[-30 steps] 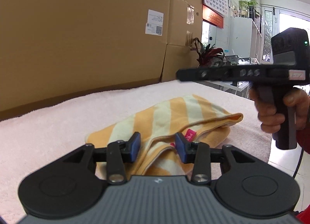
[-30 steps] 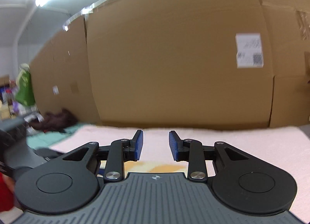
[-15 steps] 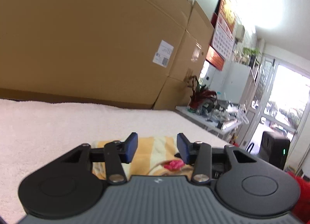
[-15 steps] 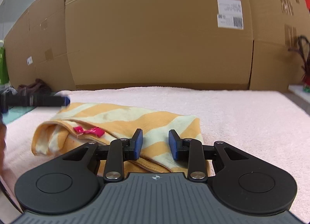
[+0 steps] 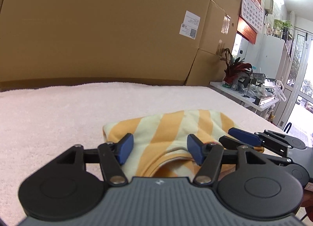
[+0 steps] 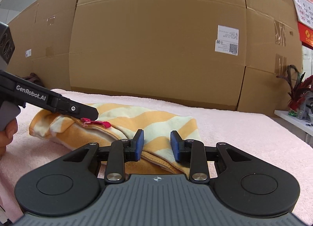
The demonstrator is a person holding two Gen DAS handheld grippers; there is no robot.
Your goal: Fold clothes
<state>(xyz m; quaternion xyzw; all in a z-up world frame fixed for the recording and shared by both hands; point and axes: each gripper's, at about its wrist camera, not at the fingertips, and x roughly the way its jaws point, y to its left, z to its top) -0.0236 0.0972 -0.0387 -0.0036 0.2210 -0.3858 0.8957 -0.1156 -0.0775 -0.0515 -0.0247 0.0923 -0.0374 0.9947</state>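
Note:
An orange-and-cream striped garment (image 5: 176,124) lies bunched on the pink towel-covered table (image 5: 58,112). My left gripper (image 5: 160,148) hovers low over its near edge. Its jaws are opening, with cloth showing below the gap and neither pad pressing on it. From the right wrist view, the left gripper (image 6: 93,114) points at a small pink bow (image 6: 98,123) on the garment (image 6: 140,116). My right gripper (image 6: 157,145) is open just above the garment's right hem, and its blue fingertip (image 5: 241,135) shows beside the cloth.
Tall cardboard boxes (image 6: 156,49) wall off the far side of the table. A white side table with a red-leaved plant (image 5: 234,69) stands past the table's right edge. A hand (image 6: 6,132) holds the left gripper's grip.
The left gripper's jaws stand wider than before. The right gripper has come down from above the garment to its right hem, close beside the left gripper.

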